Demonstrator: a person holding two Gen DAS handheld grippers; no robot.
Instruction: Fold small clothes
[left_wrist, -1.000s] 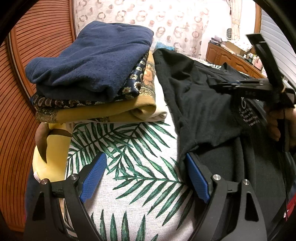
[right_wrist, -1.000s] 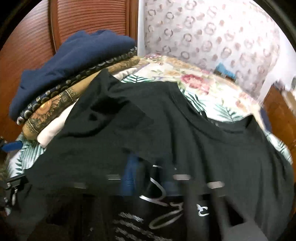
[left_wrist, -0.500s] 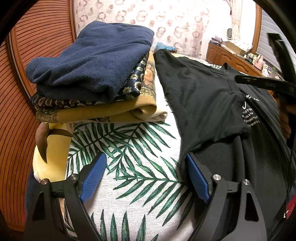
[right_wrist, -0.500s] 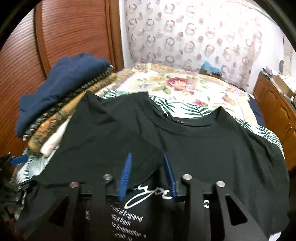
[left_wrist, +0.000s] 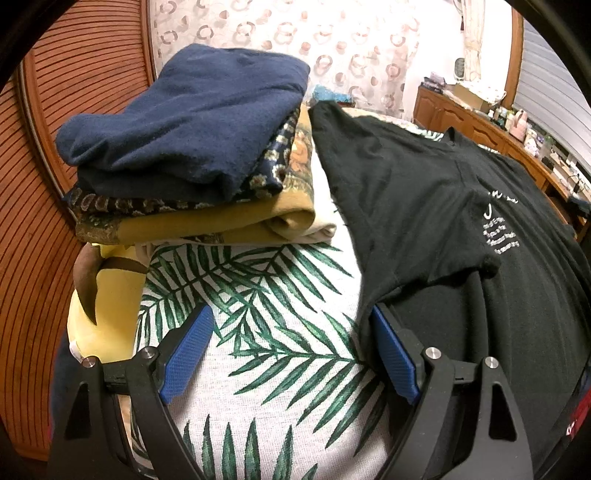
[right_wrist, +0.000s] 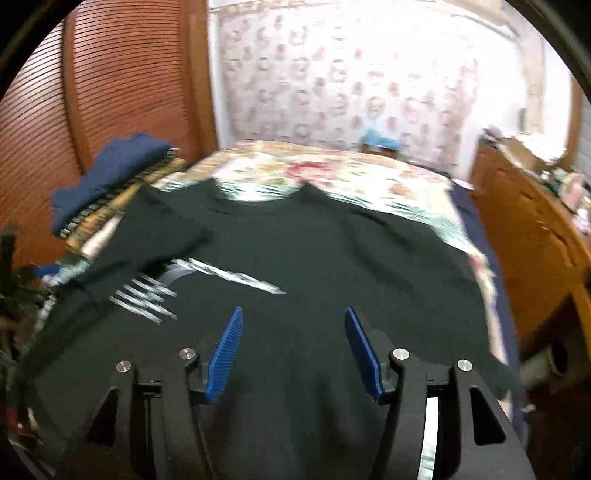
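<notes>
At upper left sits one stack of folded clothes (left_wrist: 199, 155), about four layers. One black T-shirt (left_wrist: 424, 206) lies right of it on the bed (left_wrist: 258, 295), one sleeve folded in. Left tongs (left_wrist: 291, 354) and right tongs (right_wrist: 295, 350) both gape wide, empty.

**Cloth, plastic and slatted wood**

You're looking at a matt black knit T-shirt (left_wrist: 417, 206) with chalky white print, lying on a woven, leaf-printed bedcover (left_wrist: 258, 314). The navy garment (left_wrist: 192, 122) topping the stack is showing a fuzzy, fleecy nap. Your left gripper (left_wrist: 291, 347) is showing matt black plastic, ribbed blue pads (left_wrist: 188, 354) and shiny metal pins. The wardrobe door (right_wrist: 122, 85) is gleaming: grooved, varnished wood.
</notes>
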